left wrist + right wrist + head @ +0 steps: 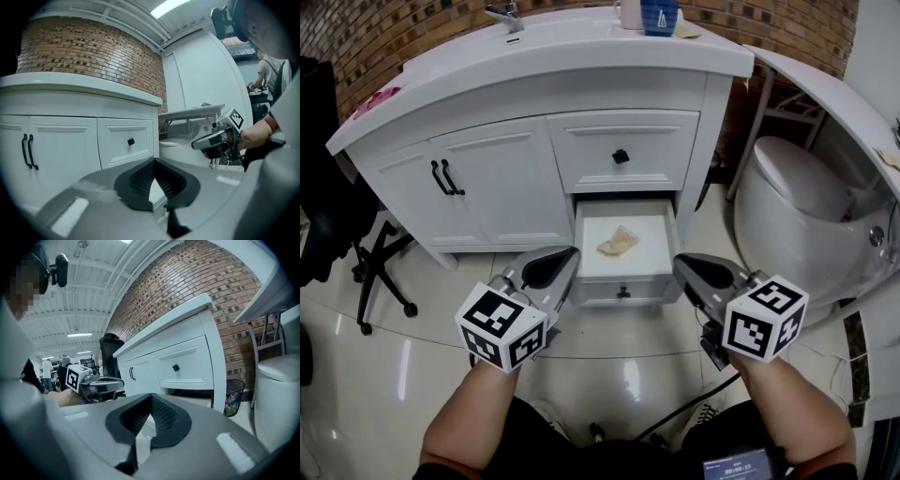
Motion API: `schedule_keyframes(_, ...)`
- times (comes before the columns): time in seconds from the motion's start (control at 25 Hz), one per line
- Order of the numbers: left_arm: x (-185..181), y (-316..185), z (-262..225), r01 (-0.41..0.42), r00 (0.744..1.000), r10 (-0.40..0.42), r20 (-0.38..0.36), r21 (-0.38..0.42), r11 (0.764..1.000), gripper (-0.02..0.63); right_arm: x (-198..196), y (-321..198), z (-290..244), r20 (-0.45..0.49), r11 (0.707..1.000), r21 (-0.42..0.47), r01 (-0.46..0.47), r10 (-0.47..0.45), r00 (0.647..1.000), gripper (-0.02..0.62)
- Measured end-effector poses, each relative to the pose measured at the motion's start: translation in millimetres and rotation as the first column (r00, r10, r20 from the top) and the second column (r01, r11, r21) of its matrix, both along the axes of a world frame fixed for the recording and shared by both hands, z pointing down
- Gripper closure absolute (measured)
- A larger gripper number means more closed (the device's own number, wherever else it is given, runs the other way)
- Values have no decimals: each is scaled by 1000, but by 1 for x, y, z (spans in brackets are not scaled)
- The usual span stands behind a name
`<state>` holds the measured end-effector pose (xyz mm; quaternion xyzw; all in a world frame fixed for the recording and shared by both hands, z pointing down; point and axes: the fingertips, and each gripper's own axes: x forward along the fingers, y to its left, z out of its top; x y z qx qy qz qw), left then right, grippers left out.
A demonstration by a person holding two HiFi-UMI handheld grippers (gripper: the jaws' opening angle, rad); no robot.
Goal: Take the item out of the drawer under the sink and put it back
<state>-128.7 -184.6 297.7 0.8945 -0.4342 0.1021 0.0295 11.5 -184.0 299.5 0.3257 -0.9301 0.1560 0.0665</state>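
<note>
- A black office chair (380, 267) stands left of the white vanity cabinet (497, 192).
- The left gripper (570, 253), jaws clenched on nothing, hovers just before the open lower drawer (623, 281).
- A crumpled beige cloth (618, 242) lies inside that drawer, touched by neither claw.
- The right gripper (682, 262), jaws likewise pressed together and empty, hangs near the drawer's right corner.
- A white toilet (792, 183) sits at far right.

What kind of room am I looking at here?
Probably a bathroom mock-up inside a larger hall. There is a white sink vanity with a faucet and a toilet-like white fixture beside it. The right gripper view shows strip lights over open floor beyond.
</note>
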Motion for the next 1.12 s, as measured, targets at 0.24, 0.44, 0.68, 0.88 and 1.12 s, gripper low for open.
schedule_keyframes(0.24, 0, 6, 16, -24, 999, 23, -32, -36, 999, 600, -5, 7, 6, -45, 1000, 12, 2, -2, 999, 592)
schedule_keyframes(0.44, 2, 9, 9, -32, 998, 31, -56, -22, 999, 600, -2, 6, 8, -52, 1000, 14, -14, 14, 999, 592)
schedule_keyframes(0.68, -7, 18, -2, 6, 997, -7, -82, -5, 1000, 600, 3, 13, 2, -41, 999, 28, -26, 27, 999, 592)
schedule_keyframes(0.88, -12, 40, -22, 14, 993, -12, -119, 13, 1000, 600, 13, 30, -15, -18, 997, 61, -45, 46, 999, 592)
schedule_keyframes(1.12, -2, 74, -40, 0, 994, 6, -111, 57, 998, 600, 20, 62, -23, -13, 995, 90, -47, 48, 999, 592)
